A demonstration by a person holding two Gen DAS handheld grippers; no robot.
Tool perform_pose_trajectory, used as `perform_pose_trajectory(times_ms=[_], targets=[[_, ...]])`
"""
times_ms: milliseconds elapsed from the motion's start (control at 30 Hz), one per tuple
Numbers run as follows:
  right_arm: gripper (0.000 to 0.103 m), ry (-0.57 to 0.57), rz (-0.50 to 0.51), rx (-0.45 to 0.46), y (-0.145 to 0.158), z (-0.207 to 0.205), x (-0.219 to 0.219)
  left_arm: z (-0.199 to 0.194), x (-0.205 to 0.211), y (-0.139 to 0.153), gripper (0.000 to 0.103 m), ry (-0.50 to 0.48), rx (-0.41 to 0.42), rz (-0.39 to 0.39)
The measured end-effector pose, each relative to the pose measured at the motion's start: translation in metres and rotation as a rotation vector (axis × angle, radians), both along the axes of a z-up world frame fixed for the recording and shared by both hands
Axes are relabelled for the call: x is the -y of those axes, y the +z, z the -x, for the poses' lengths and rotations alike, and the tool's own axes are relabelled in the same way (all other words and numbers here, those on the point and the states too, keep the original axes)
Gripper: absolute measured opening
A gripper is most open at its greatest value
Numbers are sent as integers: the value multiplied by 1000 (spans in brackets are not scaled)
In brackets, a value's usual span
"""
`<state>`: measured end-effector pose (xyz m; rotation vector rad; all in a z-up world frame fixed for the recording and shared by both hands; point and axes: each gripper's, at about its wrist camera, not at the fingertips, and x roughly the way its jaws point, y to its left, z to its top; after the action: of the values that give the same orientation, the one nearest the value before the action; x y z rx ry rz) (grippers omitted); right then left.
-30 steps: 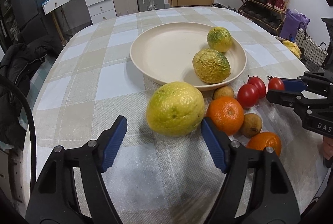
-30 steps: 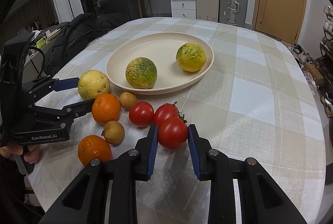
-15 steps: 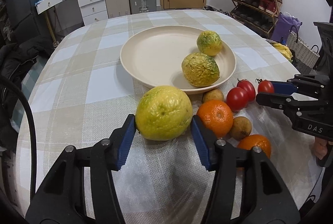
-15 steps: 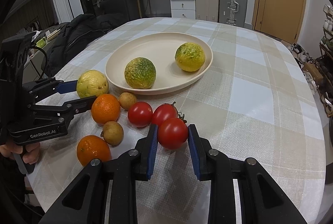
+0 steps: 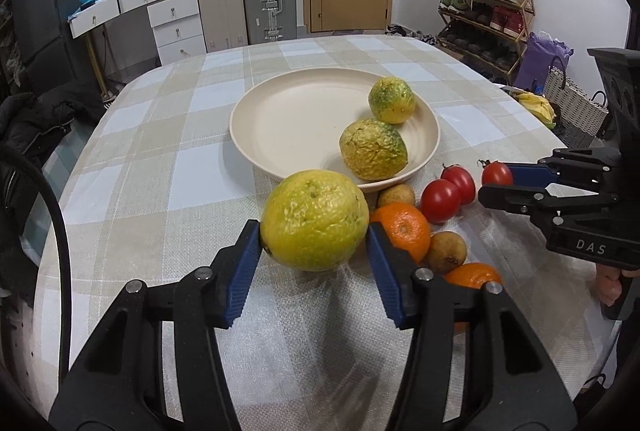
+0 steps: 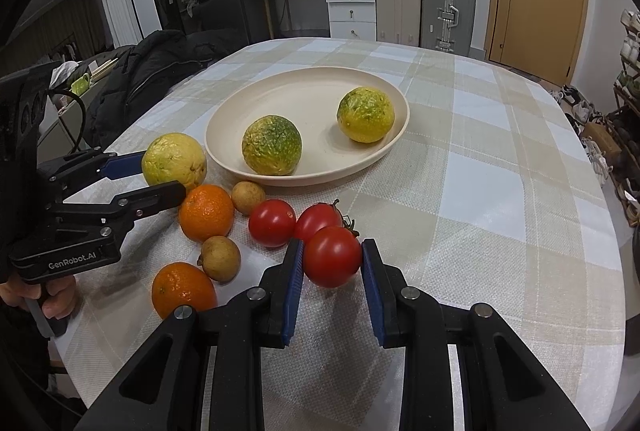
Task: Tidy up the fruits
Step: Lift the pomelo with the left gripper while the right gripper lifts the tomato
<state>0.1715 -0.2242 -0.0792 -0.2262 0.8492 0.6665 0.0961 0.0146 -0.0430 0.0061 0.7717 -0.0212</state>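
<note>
A large yellow citrus sits just in front of the cream plate, and my left gripper is shut on it, blue pads pressing both sides. The plate holds two green-yellow citrus. In the right wrist view my right gripper is shut on a red tomato low over the cloth. Two more tomatoes lie just beyond it. Two oranges and two small brown fruits lie between the grippers.
The checked tablecloth reaches the rounded table edges near both grippers. A dark coat lies past the left edge. Bananas and a basket sit off the right edge. Suitcases, drawers and a shoe rack stand behind.
My left gripper's jaws went from wide apart to closed on the yellow citrus, and the gripper crept forward. The right gripper kept still with its tomato.
</note>
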Motion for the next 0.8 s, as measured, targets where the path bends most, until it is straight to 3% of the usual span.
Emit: perform_pose_trajectory(times_ms=[800], targets=[[29, -3, -72, 55, 15, 3, 7, 25, 8, 29, 51, 13, 96, -17]])
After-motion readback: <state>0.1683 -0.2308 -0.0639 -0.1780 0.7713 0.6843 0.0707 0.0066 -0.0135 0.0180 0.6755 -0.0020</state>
